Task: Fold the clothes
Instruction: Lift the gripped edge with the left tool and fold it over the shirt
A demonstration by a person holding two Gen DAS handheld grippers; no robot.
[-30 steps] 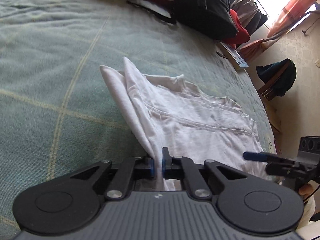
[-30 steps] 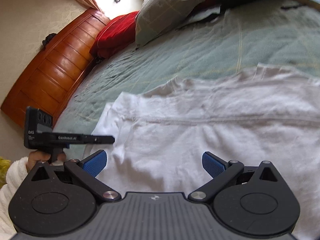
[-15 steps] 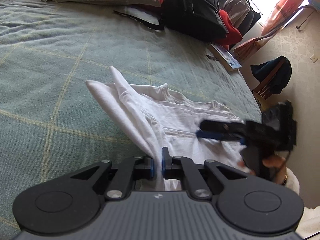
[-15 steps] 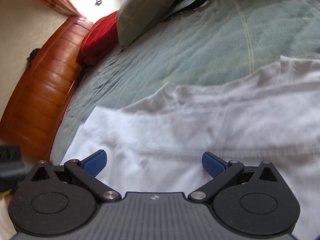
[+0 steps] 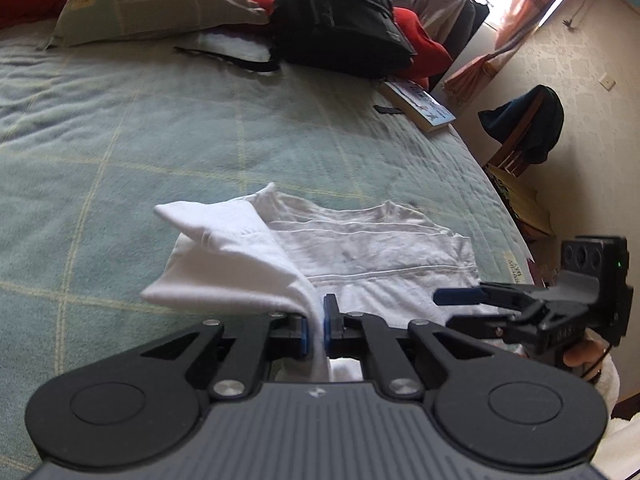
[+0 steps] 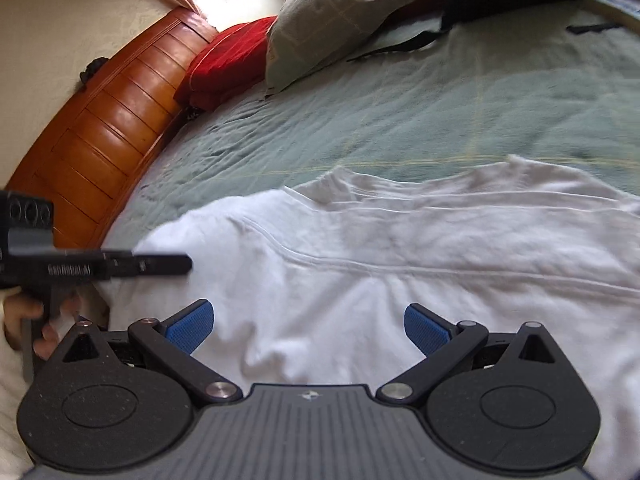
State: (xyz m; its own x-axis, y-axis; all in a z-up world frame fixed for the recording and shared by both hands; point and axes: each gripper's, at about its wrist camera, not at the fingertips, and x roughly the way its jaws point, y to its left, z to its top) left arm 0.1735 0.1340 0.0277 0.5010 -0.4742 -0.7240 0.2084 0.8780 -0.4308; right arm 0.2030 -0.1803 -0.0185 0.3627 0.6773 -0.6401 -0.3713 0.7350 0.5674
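Left wrist view: left gripper (image 5: 316, 330) pinches the white shirt (image 5: 368, 248), one side lifted over — fold partway; right gripper (image 6: 308, 326) gapes empty above it.

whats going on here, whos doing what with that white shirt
A person is folding a white shirt spread on a green blanket on the bed. The left hand-held gripper is shut on one side of the shirt and holds that flap lifted over the rest. The right hand-held gripper hangs open above the near part of the shirt, gripping nothing. The fold is not yet laid flat.
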